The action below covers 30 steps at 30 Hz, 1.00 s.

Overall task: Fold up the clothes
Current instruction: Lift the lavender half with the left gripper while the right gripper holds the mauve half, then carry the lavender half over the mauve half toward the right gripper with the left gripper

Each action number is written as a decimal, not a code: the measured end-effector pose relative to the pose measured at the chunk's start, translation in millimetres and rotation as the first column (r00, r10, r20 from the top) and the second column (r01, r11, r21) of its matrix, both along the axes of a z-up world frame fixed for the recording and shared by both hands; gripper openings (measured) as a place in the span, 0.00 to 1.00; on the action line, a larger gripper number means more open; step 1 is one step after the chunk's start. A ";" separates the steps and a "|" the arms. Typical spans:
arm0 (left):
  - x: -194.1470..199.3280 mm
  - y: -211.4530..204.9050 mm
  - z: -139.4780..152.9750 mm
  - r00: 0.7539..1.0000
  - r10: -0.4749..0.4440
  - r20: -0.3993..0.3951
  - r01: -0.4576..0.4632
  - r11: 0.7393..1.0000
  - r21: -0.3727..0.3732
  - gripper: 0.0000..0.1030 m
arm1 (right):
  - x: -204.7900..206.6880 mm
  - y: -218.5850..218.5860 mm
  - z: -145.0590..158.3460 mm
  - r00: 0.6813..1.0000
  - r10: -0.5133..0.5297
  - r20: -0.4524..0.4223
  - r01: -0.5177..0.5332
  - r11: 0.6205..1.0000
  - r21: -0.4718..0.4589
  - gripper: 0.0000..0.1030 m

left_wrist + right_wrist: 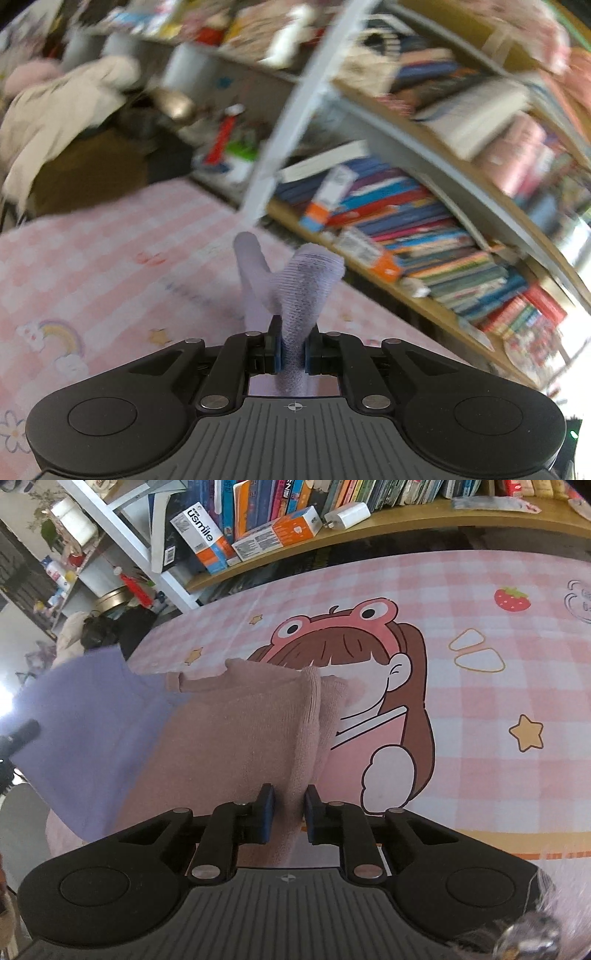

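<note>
A lilac knit edge (pixel 295 295) is pinched by the left gripper (pixel 293 355) above the pink checked sheet (pixel 480 709). A pink sweater fold (pixel 303 738) is clamped by the right gripper (pixel 289 814) over that sheet, open to the right. The bookshelf (pixel 406 229) behind is blurred.

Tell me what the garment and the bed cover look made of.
Garment: soft knit, matte, pink with a lavender part; fine ribbed loops show where the left gripper pinches it, probably cotton or acrylic. Bed cover: smooth woven printed sheet, flat checks and cartoon, no sheen; fibre unclear.
</note>
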<state>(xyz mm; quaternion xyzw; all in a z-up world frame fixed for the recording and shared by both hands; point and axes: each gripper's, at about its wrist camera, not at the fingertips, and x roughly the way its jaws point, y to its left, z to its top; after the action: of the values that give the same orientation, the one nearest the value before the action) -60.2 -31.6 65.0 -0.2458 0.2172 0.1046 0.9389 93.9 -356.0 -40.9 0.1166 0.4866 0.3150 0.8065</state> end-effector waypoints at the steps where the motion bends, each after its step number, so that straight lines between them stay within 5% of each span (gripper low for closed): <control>1: 0.4 -12.2 6.6 1.000 -0.023 0.009 0.023 0.999 0.027 0.09 | 0.9 -1.0 -0.7 1.000 0.005 -0.003 -0.005 1.000 0.007 0.15; 6: 4.0 -99.0 19.4 0.976 -0.218 -0.027 0.219 0.953 0.212 0.09 | 5.8 -5.5 -3.7 0.999 0.036 -0.020 -0.035 0.999 0.038 0.15; 8: 9.4 -145.4 0.6 0.937 -0.315 -0.149 0.348 0.875 0.338 0.09 | 6.9 -7.4 -5.1 0.998 0.048 -0.027 -0.046 0.998 0.052 0.15; 10: 14.8 -191.4 -18.5 0.879 -0.385 -0.281 0.474 0.765 0.437 0.10 | 8.1 -10.0 -6.6 0.998 0.057 -0.037 -0.055 0.996 0.066 0.15; 13: 23.2 -230.0 -59.6 0.798 -0.390 -0.459 0.591 0.657 0.468 0.13 | 10.4 -13.0 -7.9 0.996 0.066 -0.054 -0.062 0.995 0.082 0.15; 16: 24.8 -239.6 -71.2 0.788 -0.369 -0.493 0.602 0.630 0.491 0.15 | 12.6 -15.7 -9.2 0.995 0.069 -0.074 -0.061 0.993 0.098 0.15; 19: 24.7 -236.6 -64.6 0.795 -0.364 -0.485 0.590 0.649 0.480 0.16 | 13.6 -19.3 -11.7 0.993 0.065 -0.095 -0.053 0.991 0.120 0.15; 26: 21.4 -246.0 -67.2 0.777 -0.350 -0.523 0.614 0.601 0.511 0.18 | 13.5 -22.8 -12.1 0.993 0.063 -0.104 -0.049 0.990 0.134 0.15; 30: 15.6 -245.9 -60.7 0.780 -0.361 -0.512 0.614 0.600 0.513 0.18 | 13.0 -25.2 -11.6 0.993 0.062 -0.102 -0.048 0.990 0.133 0.16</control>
<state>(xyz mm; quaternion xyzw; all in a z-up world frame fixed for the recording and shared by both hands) -44.6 -277.4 4.3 0.1927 0.3918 -0.0493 0.8983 106.9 -381.2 -52.6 0.1722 0.5102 0.3617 0.7610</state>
